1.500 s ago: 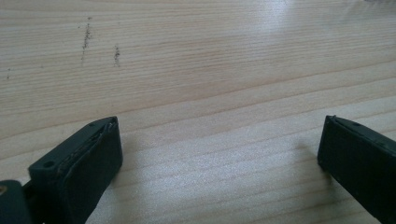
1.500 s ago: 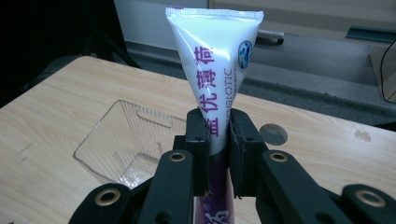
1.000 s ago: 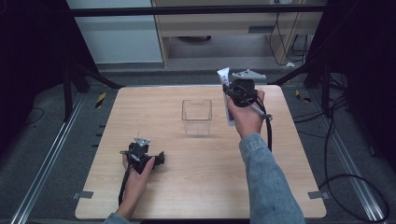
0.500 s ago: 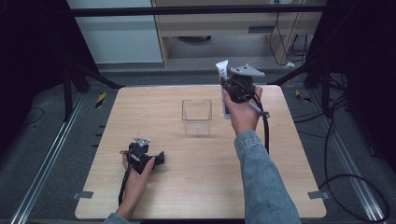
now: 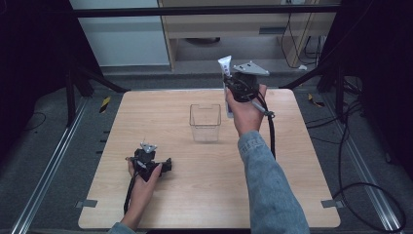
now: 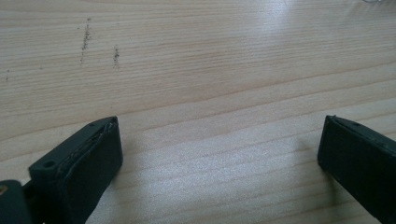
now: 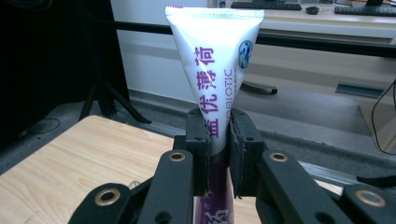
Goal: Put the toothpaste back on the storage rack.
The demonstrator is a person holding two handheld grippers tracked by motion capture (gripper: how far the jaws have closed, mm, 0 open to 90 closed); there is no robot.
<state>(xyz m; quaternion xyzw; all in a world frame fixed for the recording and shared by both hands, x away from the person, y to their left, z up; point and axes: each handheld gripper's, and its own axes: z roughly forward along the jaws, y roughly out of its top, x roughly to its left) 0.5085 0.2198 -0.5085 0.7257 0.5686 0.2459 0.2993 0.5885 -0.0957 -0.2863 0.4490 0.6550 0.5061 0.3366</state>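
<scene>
The table (image 5: 160,204) is one light wooden top that carries all the work. Its front half is bare, which leaves the left hand a resting place.

One clear bin (image 5: 205,122) stands upright near the middle of the table, open side up. It is empty, as far as the high view shows. This placement probably makes it the target for the tube, since the opening faces the descending load.

One tube (image 7: 217,56) is in play. It is white with a purple lower part and stands nearly upright, crimped end up. In the high view the tube (image 5: 226,73) is held in the air over the far part of the table, to the right of the bin and higher than its rim. The upright pose likely suits a straight drop into the narrow bin.

Two grippers are present. The right gripper (image 7: 218,154) has its jaws closed on the tube at mid-length, with both pads pressed flat against its sides. The grip is central, which probably keeps the tube from swinging.

The left gripper (image 6: 219,154) lies on the table near the front left, well apart from the bin. Its jaws stand wide apart and hold nothing; bare wood shows between them. It appears parked and idle.
</scene>
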